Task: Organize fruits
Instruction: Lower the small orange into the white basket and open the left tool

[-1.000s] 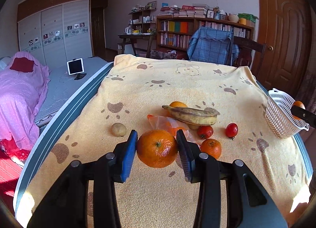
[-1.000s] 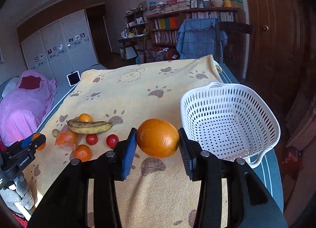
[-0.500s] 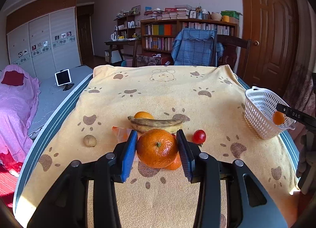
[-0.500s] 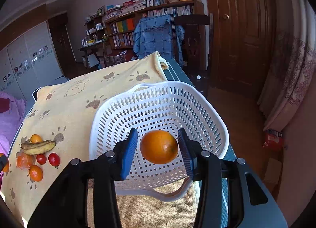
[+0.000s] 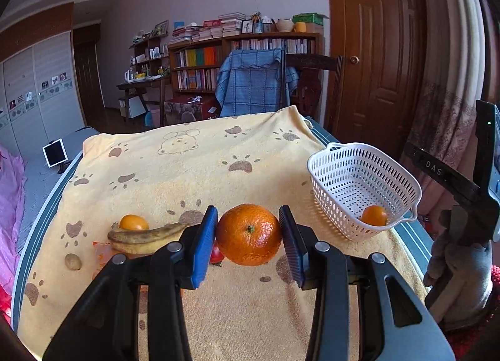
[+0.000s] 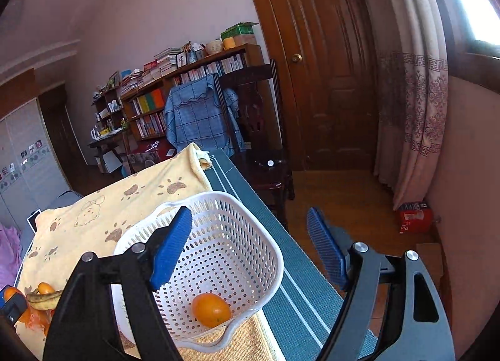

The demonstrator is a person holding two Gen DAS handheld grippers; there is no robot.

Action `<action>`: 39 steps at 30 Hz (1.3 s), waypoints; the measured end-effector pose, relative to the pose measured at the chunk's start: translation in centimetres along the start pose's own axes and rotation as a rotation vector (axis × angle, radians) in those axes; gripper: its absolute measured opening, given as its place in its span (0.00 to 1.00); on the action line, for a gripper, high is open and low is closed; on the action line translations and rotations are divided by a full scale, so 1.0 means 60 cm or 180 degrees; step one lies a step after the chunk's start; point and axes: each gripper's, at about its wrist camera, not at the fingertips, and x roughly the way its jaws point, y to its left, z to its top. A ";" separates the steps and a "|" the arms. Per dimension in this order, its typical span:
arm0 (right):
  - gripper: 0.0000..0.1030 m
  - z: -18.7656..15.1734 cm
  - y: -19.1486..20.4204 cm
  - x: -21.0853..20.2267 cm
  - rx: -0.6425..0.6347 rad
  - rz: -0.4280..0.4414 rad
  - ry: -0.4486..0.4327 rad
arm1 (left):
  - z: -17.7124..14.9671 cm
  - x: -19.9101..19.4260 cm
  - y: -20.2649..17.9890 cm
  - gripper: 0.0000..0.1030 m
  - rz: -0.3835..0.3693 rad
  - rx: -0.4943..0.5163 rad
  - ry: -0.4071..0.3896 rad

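My left gripper [image 5: 248,244] is shut on a large orange [image 5: 248,239] and holds it above the yellow blanket. A white basket [image 5: 325,173] stands at the right edge with one orange [image 5: 374,215] inside. In the right wrist view my right gripper [image 6: 250,248] is open and empty above the basket [image 6: 262,254], and the orange [image 6: 211,310] lies on the basket floor. A banana [image 5: 145,238], a small orange [image 5: 133,222], a tomato [image 5: 216,256] and a small brown fruit [image 5: 72,261] lie on the blanket at the left.
A yellow paw-print blanket [image 5: 187,173] covers the table. A chair with a blue cloth [image 5: 253,86] stands behind it. A wooden door [image 6: 325,80] and a curtain [image 6: 412,95] are at the right. The right tool and gloved hand [image 5: 459,254] show at the right edge.
My right gripper opened and let its orange drop into the basket, then drew back. My left gripper swung right toward the basket with the large orange still held.
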 end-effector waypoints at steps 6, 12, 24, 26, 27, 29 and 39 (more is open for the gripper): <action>0.75 -0.002 -0.031 -0.001 0.0231 -0.0141 -0.0065 | 0.030 0.046 -0.082 0.40 -0.0457 0.0080 0.0002; 0.75 -0.009 -0.036 0.002 0.0261 -0.0169 -0.0044 | 0.044 0.090 -0.155 0.40 -0.0725 0.0183 0.0062; 0.76 -0.006 -0.055 0.012 0.0397 -0.0234 -0.0039 | 0.039 0.128 -0.131 0.79 -0.0664 -0.0198 0.0069; 0.76 -0.007 -0.050 0.008 0.0356 -0.0226 -0.0073 | 0.037 0.119 -0.118 0.81 -0.0606 -0.0236 0.0036; 0.76 -0.008 -0.048 0.006 0.0336 -0.0219 -0.0089 | 0.037 0.116 -0.112 0.82 -0.0572 -0.0255 0.0018; 0.76 -0.008 -0.047 0.004 0.0312 -0.0201 -0.0105 | 0.035 0.104 -0.100 0.84 -0.0524 -0.0299 -0.0017; 0.76 -0.010 -0.023 -0.006 0.0131 -0.0063 -0.0170 | 0.021 0.061 -0.046 0.87 -0.0165 -0.0385 -0.0178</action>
